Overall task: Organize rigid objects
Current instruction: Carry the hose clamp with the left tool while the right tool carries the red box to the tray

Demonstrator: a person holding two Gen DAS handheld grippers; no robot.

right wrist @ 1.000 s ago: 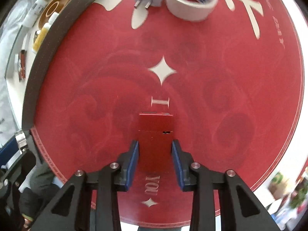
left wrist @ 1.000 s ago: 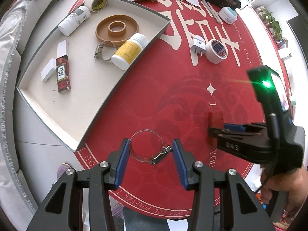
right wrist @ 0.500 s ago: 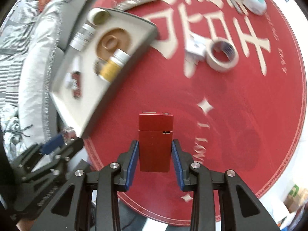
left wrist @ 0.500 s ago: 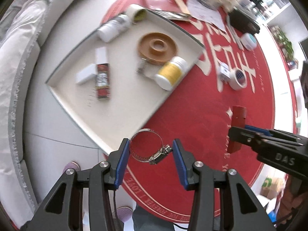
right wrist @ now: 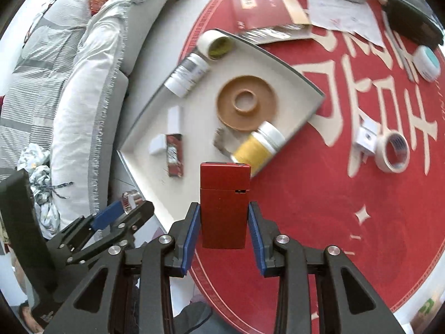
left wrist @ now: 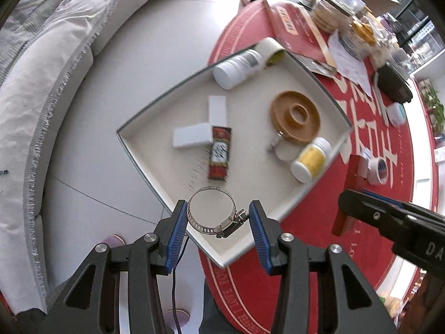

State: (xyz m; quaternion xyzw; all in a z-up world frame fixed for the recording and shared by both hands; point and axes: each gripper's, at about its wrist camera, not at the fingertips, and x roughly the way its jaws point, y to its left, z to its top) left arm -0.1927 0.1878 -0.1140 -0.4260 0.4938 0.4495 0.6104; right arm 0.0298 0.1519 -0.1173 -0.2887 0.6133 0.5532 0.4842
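Note:
My left gripper [left wrist: 217, 217] is shut on a metal hose clamp [left wrist: 211, 211], whose ring and screw housing are pinched between the blue pads. It points straight down over the near corner of a white fan-shaped tray [left wrist: 250, 189]. My right gripper [right wrist: 224, 222] is shut on a red rectangular box [right wrist: 224, 203], held upright in the air above the red tablecloth, just off the tray's [right wrist: 200, 111] near edge. In the left wrist view the right gripper [left wrist: 389, 217] enters from the right with the red box [left wrist: 347, 194]. The left gripper's fingers [right wrist: 119, 214] show at lower left in the right wrist view.
The tray holds a brown disc [right wrist: 247, 103], a yellow-labelled bottle [right wrist: 257, 146], a white bottle [right wrist: 186, 73], a tape roll [right wrist: 215, 43], white blocks [left wrist: 217, 111] and a small red-black box [right wrist: 175, 156]. On the cloth lie masking tape [right wrist: 393, 150], a white plug [right wrist: 367, 136] and papers. A sofa [right wrist: 69, 64] stands left.
Both grippers have moved left and risen, each still holding its object. The left one went from over the red cloth to over the tray's corner. The red box has left the table.

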